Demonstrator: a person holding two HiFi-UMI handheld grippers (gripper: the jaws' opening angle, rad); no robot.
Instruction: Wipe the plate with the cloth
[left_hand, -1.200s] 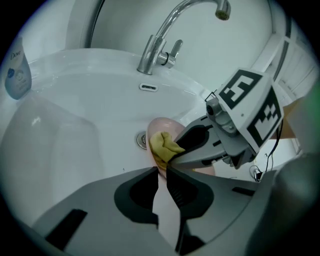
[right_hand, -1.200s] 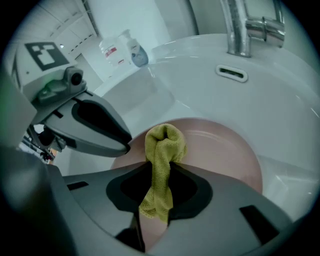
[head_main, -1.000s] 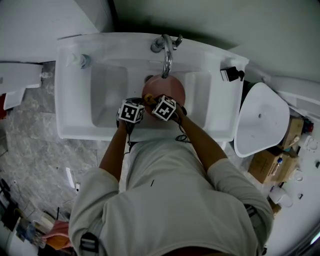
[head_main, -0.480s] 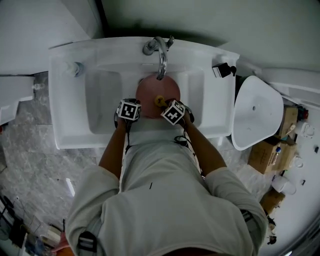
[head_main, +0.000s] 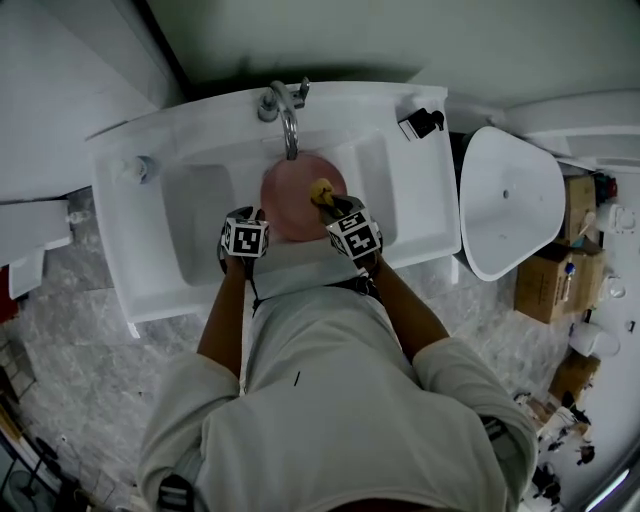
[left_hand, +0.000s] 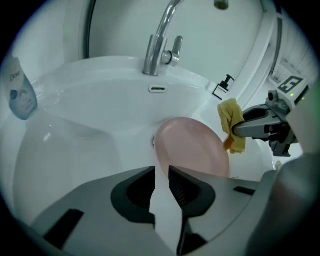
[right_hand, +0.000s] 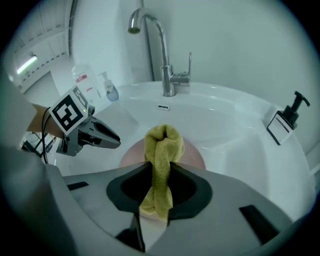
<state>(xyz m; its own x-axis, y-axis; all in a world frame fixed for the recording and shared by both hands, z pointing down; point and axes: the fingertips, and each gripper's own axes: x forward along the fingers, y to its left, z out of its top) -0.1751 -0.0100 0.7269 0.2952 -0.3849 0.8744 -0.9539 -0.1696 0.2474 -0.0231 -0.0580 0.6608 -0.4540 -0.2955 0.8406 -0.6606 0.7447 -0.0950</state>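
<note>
A pink plate (head_main: 292, 192) stands tilted in the white sink (head_main: 200, 200), under the tap. My left gripper (head_main: 259, 217) is at the plate's left rim; in the left gripper view its jaws (left_hand: 162, 172) are nearly together with the rim of the plate (left_hand: 192, 150) running in between them. My right gripper (head_main: 330, 203) is shut on a yellow cloth (head_main: 322, 189), which hangs bunched over the plate's right part. In the right gripper view the cloth (right_hand: 161, 160) fills the jaws, and the plate (right_hand: 192, 156) shows behind it.
A chrome tap (head_main: 288, 118) rises at the back of the sink. A black pump dispenser (head_main: 420, 122) stands on the right back corner, a bottle (head_main: 136, 168) on the left rim. A white toilet bowl (head_main: 510, 200) and cardboard boxes (head_main: 555, 285) are to the right.
The right gripper has carried the cloth across the plate from its left part to its right part. The left gripper stays at the plate's left rim. The head view has shifted.
</note>
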